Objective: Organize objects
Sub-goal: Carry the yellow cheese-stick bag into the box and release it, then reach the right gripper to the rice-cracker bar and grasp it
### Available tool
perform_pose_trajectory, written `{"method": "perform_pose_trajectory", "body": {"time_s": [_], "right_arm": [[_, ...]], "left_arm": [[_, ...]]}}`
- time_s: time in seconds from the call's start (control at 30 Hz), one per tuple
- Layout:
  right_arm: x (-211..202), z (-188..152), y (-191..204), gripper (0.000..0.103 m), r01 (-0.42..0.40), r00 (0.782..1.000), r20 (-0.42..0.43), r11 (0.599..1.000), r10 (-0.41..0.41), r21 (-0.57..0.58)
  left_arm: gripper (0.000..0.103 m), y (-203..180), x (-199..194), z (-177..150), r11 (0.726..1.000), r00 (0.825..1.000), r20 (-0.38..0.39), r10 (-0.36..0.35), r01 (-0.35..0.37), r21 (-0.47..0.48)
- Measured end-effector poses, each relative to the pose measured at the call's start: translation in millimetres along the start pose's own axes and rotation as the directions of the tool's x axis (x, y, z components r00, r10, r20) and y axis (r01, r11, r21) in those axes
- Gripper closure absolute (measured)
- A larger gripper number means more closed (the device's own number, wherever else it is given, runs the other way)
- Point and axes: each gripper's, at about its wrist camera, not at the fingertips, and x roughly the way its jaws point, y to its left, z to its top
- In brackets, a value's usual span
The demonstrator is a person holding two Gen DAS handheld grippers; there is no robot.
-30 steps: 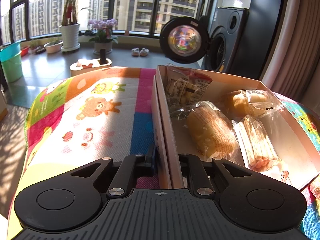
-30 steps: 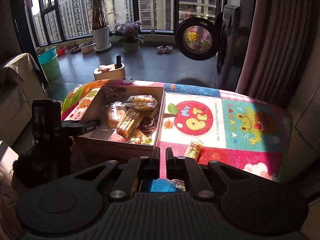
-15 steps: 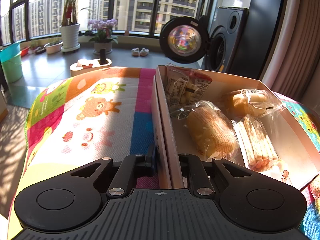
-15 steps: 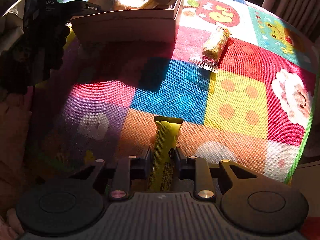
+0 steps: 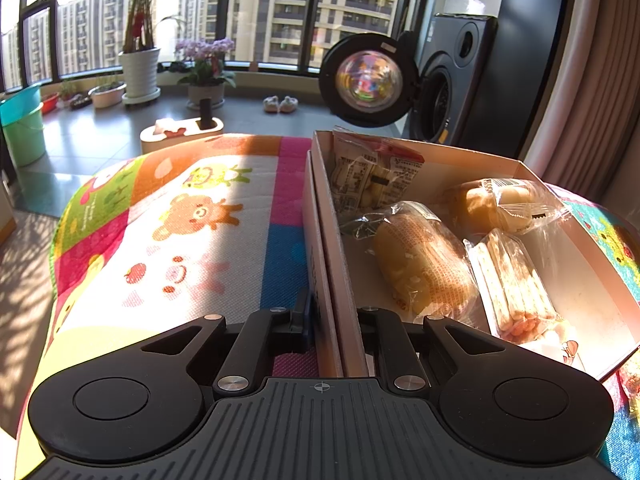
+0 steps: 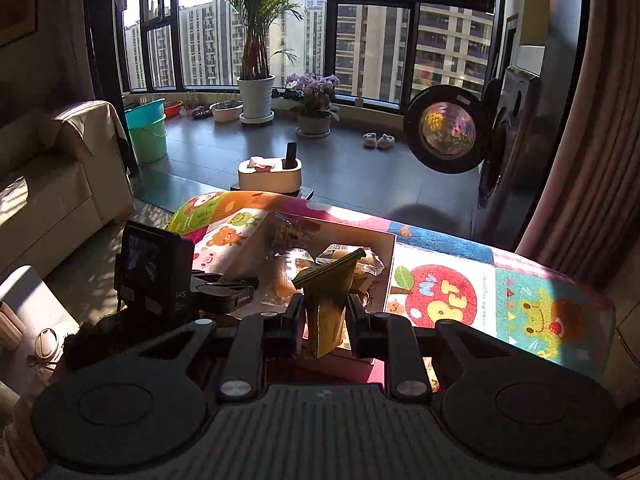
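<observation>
The left gripper (image 5: 332,320) is clamped on the near wall of the cardboard box (image 5: 500,162), one finger outside it and one inside, beside the wrapped bread roll (image 5: 424,264). The right gripper (image 6: 325,312) pinches a yellow-green snack packet (image 6: 326,300) between its fingers; the packet stands upright, its top edge above the fingertips. It seems to hang over the box's near end, though shadow makes that hard to judge. The box rests on the colourful play mat (image 5: 192,224).
</observation>
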Motion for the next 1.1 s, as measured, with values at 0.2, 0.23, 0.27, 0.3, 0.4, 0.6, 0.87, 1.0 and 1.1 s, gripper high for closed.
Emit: {"method": "perform_pose_trajectory", "body": {"time_s": [0.2,0.23,0.27,0.3,0.4,0.6,0.87,1.0,1.1], "right_arm": [[46.2,33.6,19.0,0.082,-0.034,0.999,0.000,0.999,0.034,-0.016],[56.4,36.3,21.2,0.082,-0.036,0.999,-0.011,0.999,0.036,-0.012],[67.9,37.8,23.4,0.082,-0.041,0.999,-0.030,0.999,0.040,-0.012],[79.6,38.3,25.0,0.082,-0.045,0.998,-0.055,0.999,0.044,-0.005],[118.5,43.9,22.7,0.082,-0.065,0.985,-0.156,0.996,0.073,0.053],[174.1,50.5,12.2,0.077,-0.002,0.981,-0.192,0.991,0.028,0.132],[163.5,37.8,-15.3,0.046,0.093,0.986,-0.152,0.988,-0.073,0.125],[142.5,21.2,-36.6,0.033,0.173,0.980,-0.117,0.980,-0.161,0.100],[133.2,3.5,-58.6,0.032,0.226,0.969,-0.125,0.967,-0.212,0.119]], "left_arm": [[0.089,0.0,0.0,0.0,1.000,1.000,0.000,0.000,0.000,0.000],[0.089,0.1,0.0,0.0,1.000,1.000,0.000,-0.001,0.001,-0.001],[0.089,-0.1,-0.1,-0.1,1.000,1.000,0.000,-0.002,0.002,-0.001],[0.089,-0.6,-0.3,-0.4,1.000,1.000,0.000,-0.003,0.003,-0.002],[0.089,-0.9,0.0,-0.8,1.000,1.000,0.000,-0.003,0.003,-0.001],[0.089,-0.6,-0.1,-0.6,1.000,1.000,-0.001,-0.004,0.004,-0.002],[0.089,-0.7,-0.1,-0.7,1.000,1.000,-0.001,-0.003,0.003,-0.002],[0.089,-0.7,-0.1,-0.6,1.000,1.000,-0.001,-0.004,0.004,-0.002],[0.089,-0.5,-0.2,-0.5,1.000,1.000,-0.001,-0.004,0.004,-0.002]]}}
